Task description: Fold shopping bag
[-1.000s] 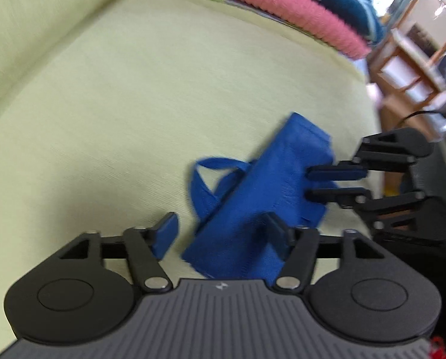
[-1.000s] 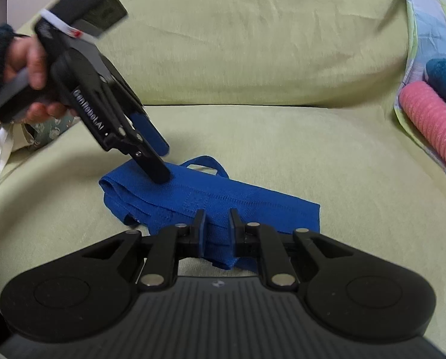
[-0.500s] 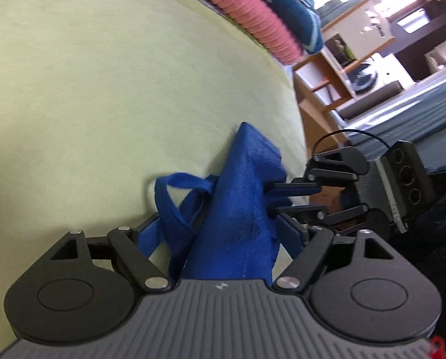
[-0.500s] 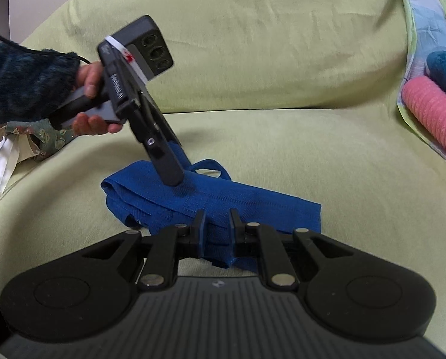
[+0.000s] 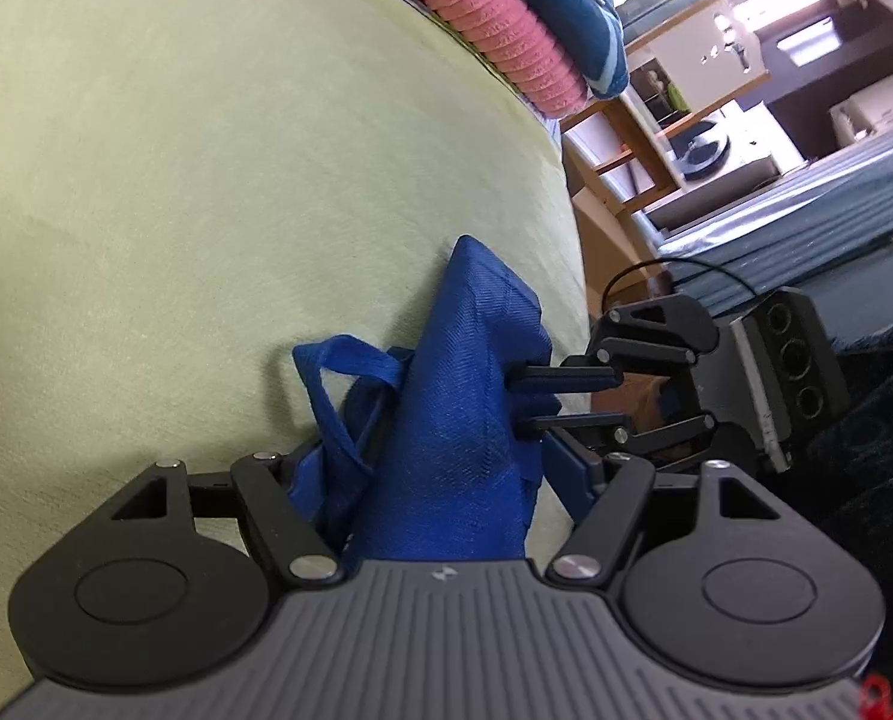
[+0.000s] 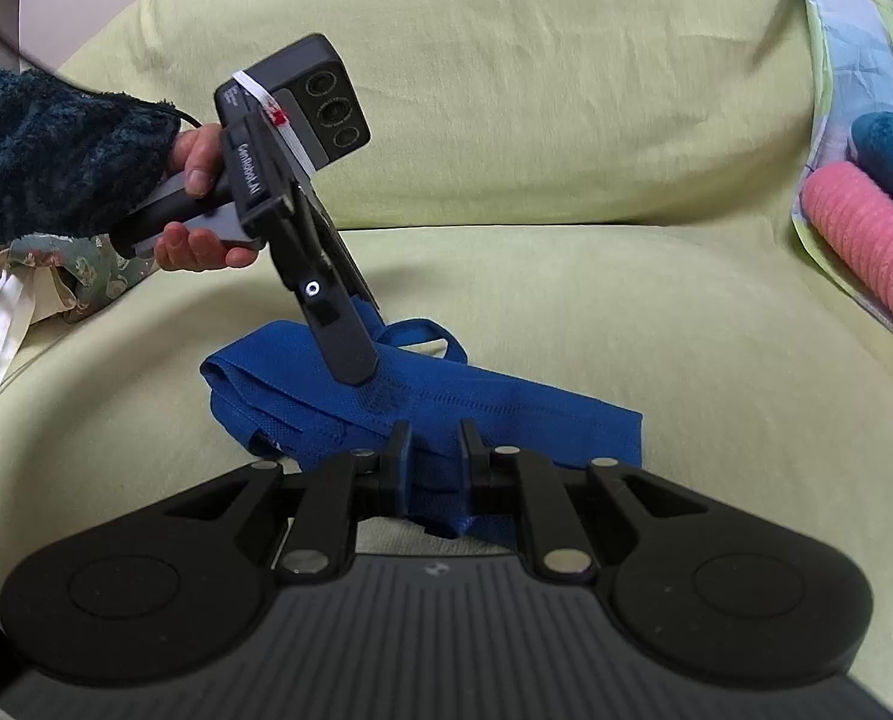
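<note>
far left in the right wrist view a floral cloth bundle with white ribbons (image 6: 38, 276) sits on the sofa edge, next to it the person's left hand (image 6: 197, 204) in a dark fuzzy sleeve (image 6: 56, 162) grips the left gripper (image 6: 356, 354), tilted down onto the blue shopping bag (image 6: 422, 408). the bag lies partly folded, a long flat strip across the green sofa seat (image 6: 626, 312), one handle loop (image 6: 422, 330) sticking out at the back. left gripper fingers are spread wide with bag fabric standing up between them in the left wrist view (image 5: 446, 468); spread apart, not pinching. right gripper (image 6: 434, 456) at the near edge of the bag, fingers narrowed with a fold of blue fabric between them, looks clamped on the bag; same gripper seen from the side in the left view (image 5: 521, 399) with both fingers pushed into the bag's edge. far right a pink ribbed roll (image 6: 866, 234) and a teal towel (image 6: 890, 150) on a checked cloth (image 6: 836, 60).
</note>
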Tool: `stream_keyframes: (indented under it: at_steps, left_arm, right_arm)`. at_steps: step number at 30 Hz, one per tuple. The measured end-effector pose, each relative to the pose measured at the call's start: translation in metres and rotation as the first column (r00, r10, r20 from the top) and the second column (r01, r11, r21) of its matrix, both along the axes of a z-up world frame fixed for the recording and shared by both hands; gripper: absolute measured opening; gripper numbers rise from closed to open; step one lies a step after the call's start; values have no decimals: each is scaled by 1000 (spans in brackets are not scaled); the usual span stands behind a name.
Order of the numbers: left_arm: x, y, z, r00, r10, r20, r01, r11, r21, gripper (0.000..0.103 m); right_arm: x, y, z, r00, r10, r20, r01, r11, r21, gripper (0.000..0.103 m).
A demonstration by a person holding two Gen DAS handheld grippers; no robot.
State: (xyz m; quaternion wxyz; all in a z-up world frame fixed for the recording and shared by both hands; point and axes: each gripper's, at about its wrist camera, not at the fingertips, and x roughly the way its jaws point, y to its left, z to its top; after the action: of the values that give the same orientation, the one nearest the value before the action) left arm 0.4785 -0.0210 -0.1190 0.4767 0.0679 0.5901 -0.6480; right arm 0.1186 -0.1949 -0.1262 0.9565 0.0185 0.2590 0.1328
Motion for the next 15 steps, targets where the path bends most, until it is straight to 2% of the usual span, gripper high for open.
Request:
stream_keyframes:
  at_steps: [4,8,10,12,14,15]
  left_arm:
    - [5,10,-5,998,35,-45,-35,999,-11,71]
    - [0,10,-10,994,85,-66,-89,994,-61,70]
    - [-11,8,-4,997,81,11,-80,994,-76,65]
    - [-29,9,9,987,62,150,-52,996,-69,59]
    - [-55,8,20,954,41,297,-28,998,-49,59]
    - [-69,7,24,928,14,373,-3,1000,-31,59]
  right_arm:
    - [0,0,0,1000,9,5,-9,1000,-3,12]
    - [2,-3,-2,1000,10,12,-10,1000,12,12]
    - [3,-3,-1,1000,12,8,-12,1000,12,12]
    - [5,-4,1,1000,19,-2,-19,1000,9,12]
    - [10,-7,4,999,25,-30,-24,999,24,10]
    - [12,-10,4,999,27,-44,-25,999,37,10]
